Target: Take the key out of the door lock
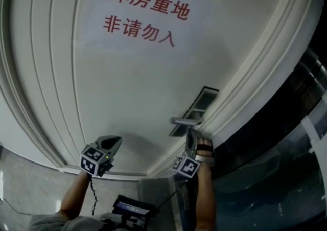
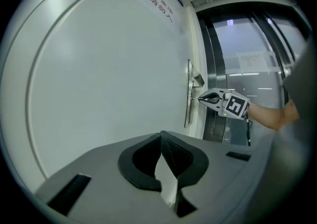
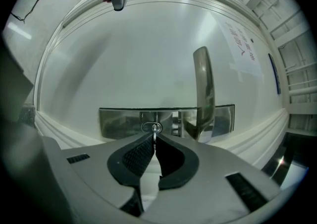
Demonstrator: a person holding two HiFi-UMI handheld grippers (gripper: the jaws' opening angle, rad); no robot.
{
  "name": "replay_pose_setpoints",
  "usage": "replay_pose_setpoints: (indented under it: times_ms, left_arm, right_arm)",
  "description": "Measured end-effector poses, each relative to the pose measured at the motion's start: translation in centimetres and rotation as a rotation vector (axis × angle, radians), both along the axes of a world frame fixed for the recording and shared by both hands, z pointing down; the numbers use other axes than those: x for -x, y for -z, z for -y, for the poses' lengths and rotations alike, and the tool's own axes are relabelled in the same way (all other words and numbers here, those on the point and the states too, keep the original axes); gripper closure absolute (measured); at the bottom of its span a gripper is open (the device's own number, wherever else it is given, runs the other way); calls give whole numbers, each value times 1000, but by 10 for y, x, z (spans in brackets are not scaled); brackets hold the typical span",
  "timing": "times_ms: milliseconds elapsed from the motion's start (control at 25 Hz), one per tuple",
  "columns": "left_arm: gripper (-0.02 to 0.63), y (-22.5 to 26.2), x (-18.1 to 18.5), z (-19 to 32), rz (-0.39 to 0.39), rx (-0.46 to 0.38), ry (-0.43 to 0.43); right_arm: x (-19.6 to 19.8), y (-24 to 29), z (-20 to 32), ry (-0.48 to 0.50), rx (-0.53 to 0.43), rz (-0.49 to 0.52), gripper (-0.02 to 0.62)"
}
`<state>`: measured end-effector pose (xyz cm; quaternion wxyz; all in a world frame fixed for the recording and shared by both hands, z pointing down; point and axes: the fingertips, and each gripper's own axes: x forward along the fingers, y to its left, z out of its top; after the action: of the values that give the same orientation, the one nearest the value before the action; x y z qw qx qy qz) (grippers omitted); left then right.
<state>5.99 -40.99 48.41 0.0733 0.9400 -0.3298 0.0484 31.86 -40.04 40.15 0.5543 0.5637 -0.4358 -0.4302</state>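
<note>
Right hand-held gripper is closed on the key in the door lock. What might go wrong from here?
1. The right hand-held gripper pinches the thin key only at its very tips, so it may slip off when pulled.
2. The handle stands close beside the lock. A pull that is not straight could bind the key or bump the handle.

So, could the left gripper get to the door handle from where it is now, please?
Probably yes: only bare door panel lies between the left gripper and the handle. The right gripper, shut on the key, sits just below it.
</note>
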Motion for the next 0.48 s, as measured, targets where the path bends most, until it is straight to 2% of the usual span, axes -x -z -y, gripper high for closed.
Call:
replay_pose_setpoints:
  times_ms: [360, 480]
  left_arm:
    - [598, -1, 6, -2, -2, 2, 4]
    - [598, 0, 7, -1, -1, 3, 4]
  right_arm:
    - [-6, -3, 0, -31, 4, -31, 577]
    - [0, -1, 0, -10, -2, 2, 575]
